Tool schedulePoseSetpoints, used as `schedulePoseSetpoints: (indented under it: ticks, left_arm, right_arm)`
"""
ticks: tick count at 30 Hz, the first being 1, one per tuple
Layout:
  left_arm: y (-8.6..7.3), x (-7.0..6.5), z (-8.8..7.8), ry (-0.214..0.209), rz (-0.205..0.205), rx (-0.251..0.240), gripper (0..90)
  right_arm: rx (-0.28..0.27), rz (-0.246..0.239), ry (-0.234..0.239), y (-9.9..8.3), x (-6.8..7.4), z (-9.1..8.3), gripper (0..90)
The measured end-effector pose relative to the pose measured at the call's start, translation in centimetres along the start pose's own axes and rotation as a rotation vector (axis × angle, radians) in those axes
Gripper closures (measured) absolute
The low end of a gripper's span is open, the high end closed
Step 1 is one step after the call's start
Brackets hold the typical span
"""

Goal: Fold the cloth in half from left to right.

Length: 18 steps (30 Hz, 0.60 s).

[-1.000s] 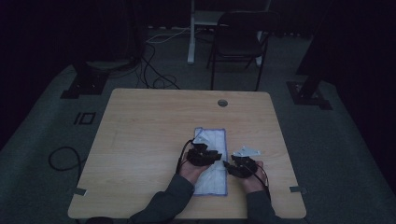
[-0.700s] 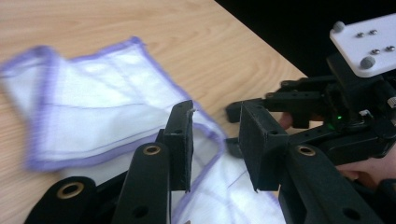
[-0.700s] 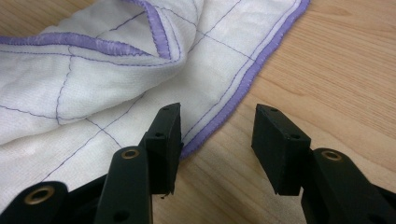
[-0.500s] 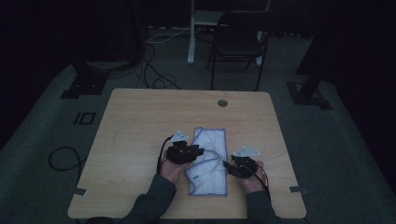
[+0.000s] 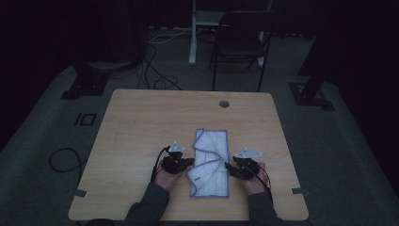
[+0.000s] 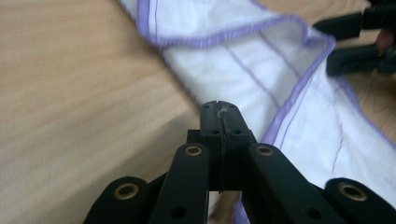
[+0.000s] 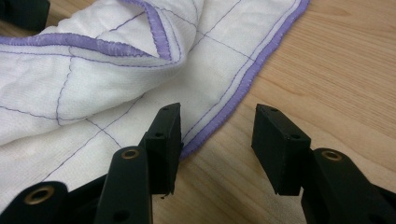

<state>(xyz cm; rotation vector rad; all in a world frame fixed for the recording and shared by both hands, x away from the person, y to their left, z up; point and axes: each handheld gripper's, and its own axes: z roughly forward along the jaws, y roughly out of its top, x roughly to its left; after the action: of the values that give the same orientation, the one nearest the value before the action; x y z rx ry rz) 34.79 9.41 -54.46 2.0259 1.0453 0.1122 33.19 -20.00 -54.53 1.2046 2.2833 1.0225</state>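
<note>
A white cloth (image 5: 211, 162) with a purple hem lies on the near middle of the wooden table (image 5: 141, 122), part of it folded over itself so that a flap crosses its centre. The left gripper (image 5: 186, 162) sits at the cloth's left edge; in the left gripper view its jaws have just been closing and now meet tip to tip, with no fabric seen between them, only a wisp of lint at the seam, and the cloth (image 6: 261, 70) spreads beyond and to the right of the tips. The right gripper (image 5: 231, 168) rests at the cloth's right edge. In the right gripper view its jaws stand apart, one over the hem (image 7: 233, 98) of the cloth (image 7: 93, 93), the other over bare wood, pressing on nothing. Each gripper is held in a hand (image 5: 165, 176) coming in from the near side.
</note>
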Motion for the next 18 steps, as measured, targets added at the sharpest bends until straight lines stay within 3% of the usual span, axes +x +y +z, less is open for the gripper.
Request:
schedulePoseSetpoints:
  ticks: [7,11,18]
  left_arm:
    - [-1.3,-0.7,-0.7,-0.005,-0.003,0.002,89.6]
    - [-1.6,-1.6,-1.0,-0.027,0.001,-0.007,88.7]
    - [-1.7,-3.9,-1.2,-0.077,0.056,-0.009,87.4]
  right_arm:
    - [0.000,-0.002,-0.001,0.0,0.0,0.0,52.5]
    - [0.000,-0.002,-0.001,0.0,0.0,0.0,52.5]
    - [0.001,-0.003,-0.002,0.0,0.0,0.0,52.3]
